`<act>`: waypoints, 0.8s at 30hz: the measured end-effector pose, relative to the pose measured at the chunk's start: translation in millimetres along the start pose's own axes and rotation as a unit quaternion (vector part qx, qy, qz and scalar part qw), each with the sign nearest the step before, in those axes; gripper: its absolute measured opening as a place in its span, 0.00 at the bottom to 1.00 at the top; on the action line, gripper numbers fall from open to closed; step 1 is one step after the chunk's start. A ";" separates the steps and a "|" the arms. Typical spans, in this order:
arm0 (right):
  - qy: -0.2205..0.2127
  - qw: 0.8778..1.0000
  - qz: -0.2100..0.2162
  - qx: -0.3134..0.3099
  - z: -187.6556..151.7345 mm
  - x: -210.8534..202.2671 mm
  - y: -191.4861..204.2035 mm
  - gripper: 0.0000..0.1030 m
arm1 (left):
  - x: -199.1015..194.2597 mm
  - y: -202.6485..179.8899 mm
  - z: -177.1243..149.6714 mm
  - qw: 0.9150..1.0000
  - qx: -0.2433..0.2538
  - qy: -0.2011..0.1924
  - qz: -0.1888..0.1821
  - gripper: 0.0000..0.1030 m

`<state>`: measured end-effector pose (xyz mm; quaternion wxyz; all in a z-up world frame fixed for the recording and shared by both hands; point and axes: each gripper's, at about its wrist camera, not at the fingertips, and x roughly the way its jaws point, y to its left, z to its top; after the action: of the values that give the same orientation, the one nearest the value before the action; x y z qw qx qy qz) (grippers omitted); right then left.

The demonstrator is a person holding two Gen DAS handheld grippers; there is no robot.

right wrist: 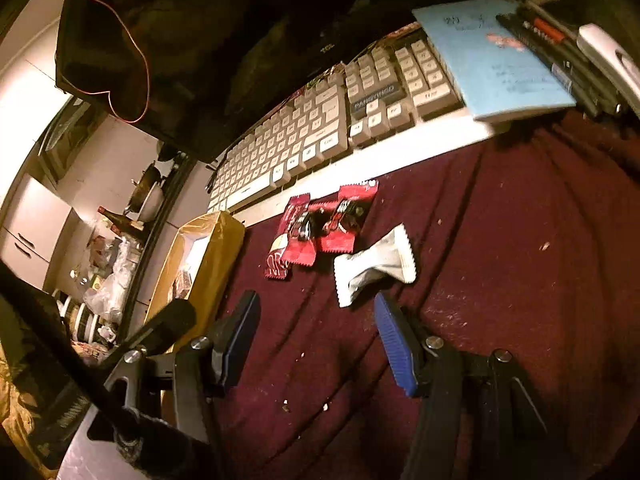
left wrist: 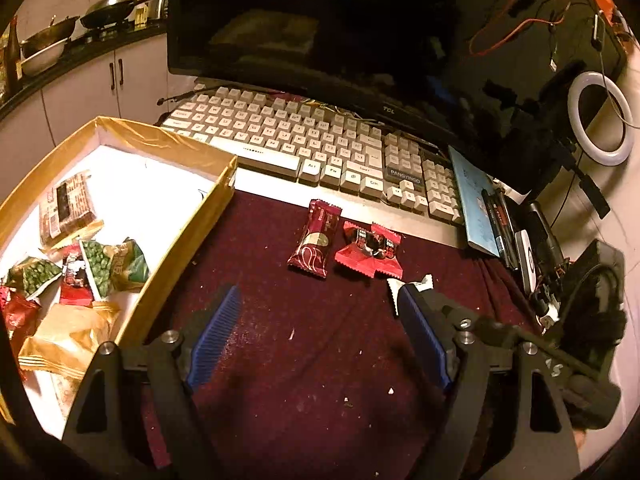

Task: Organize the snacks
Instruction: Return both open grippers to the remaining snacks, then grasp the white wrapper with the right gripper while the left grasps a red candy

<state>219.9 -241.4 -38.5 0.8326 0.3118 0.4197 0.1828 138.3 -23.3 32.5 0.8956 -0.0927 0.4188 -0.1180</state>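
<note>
A gold-walled box [left wrist: 192,216] with a white floor sits at the left and holds several snack packets, among them green pea bags [left wrist: 96,268] and a gold packet [left wrist: 68,340]. On the dark red cloth lie a maroon bar packet [left wrist: 314,238], a red candy packet [left wrist: 370,250] and a white packet [right wrist: 374,268], whose corner shows behind my left gripper's right finger [left wrist: 416,284]. My left gripper [left wrist: 316,296] is open and empty above the cloth. My right gripper [right wrist: 316,304] is open and empty, just short of the white packet. The box also shows in the right wrist view [right wrist: 212,256].
A white keyboard [left wrist: 304,148] lies behind the snacks, under a black monitor [left wrist: 320,28]. A blue notebook [left wrist: 476,204] with pens lies at the right. A ring light [left wrist: 600,120] and cables stand at the far right. Kitchen counter with woks [left wrist: 108,8] behind.
</note>
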 end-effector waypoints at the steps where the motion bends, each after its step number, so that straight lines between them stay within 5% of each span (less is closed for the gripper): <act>1: 0.002 1.000 -0.010 -0.009 3.2 -0.8 1.9 0.58 | 0.4 0.5 0.4 1.000 -0.001 0.000 -0.002 0.79; 11: 0.031 0.995 -0.089 -0.013 19.3 25.3 -2.6 0.57 | 5.0 8.7 0.8 1.000 -0.009 0.002 -0.018 0.79; 16: 0.005 0.981 -0.173 -0.093 8.4 40.0 25.1 0.57 | 3.8 15.1 0.5 1.000 -0.015 0.001 -0.016 0.79; 21: -0.001 0.944 -0.266 -0.196 -11.9 56.2 50.5 0.37 | 1.5 21.8 0.0 1.000 -0.024 0.000 -0.015 0.79; 24: -0.005 0.948 -0.257 -0.186 -12.9 50.2 45.9 0.32 | 2.9 21.7 -0.6 1.000 -0.024 0.002 -0.014 0.79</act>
<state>236.6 -174.4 -42.9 0.8969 0.0339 0.4395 0.0362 142.6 -3.4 24.3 0.8904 -0.1202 0.4221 -0.1207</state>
